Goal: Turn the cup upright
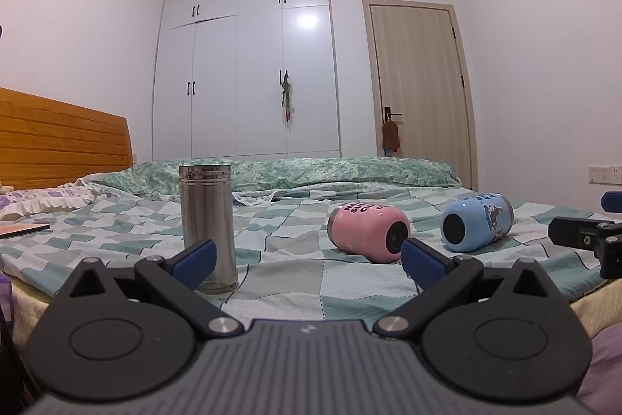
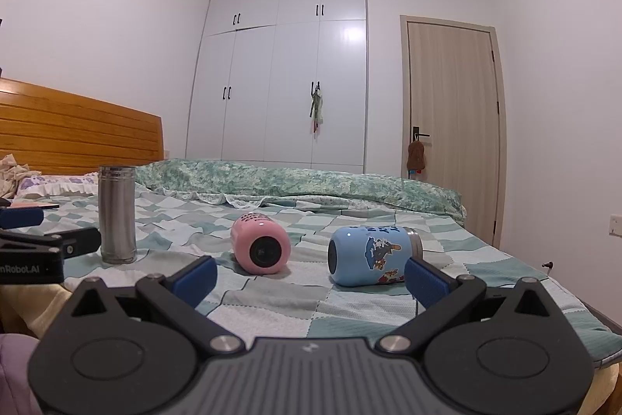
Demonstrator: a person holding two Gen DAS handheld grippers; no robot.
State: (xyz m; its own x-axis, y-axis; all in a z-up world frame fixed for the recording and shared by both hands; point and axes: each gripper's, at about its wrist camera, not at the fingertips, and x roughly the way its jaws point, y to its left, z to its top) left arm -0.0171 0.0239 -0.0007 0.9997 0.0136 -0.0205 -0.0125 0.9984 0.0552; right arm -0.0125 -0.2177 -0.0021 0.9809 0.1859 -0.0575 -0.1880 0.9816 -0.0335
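Both grippers sit low at the near bed edge: left gripper [image 1: 307, 257] and right gripper [image 2: 309, 277], blue pads spread wide, gripping nothing. On the checkered bedsheet [image 2: 272, 302] we have three cups. Steel cup [image 1: 208, 226] stands upright, just past our left gripper's left pad, which overlaps its lower body in the left view. Pink cup [image 2: 261, 247] lies on its side, base toward us, between the steel one and the blue cup [image 2: 369, 255], also on its side, apart from the pink. Right pad of our right gripper covers the blue cup's lower corner near the metal rim. Pink cup's lettering is partly cut off, unreadable. Behind: rumpled quilt [image 2: 303, 181], white wardrobe [image 2: 287, 76], wooden door [image 2: 455, 127], headboard [image 2: 77, 131].
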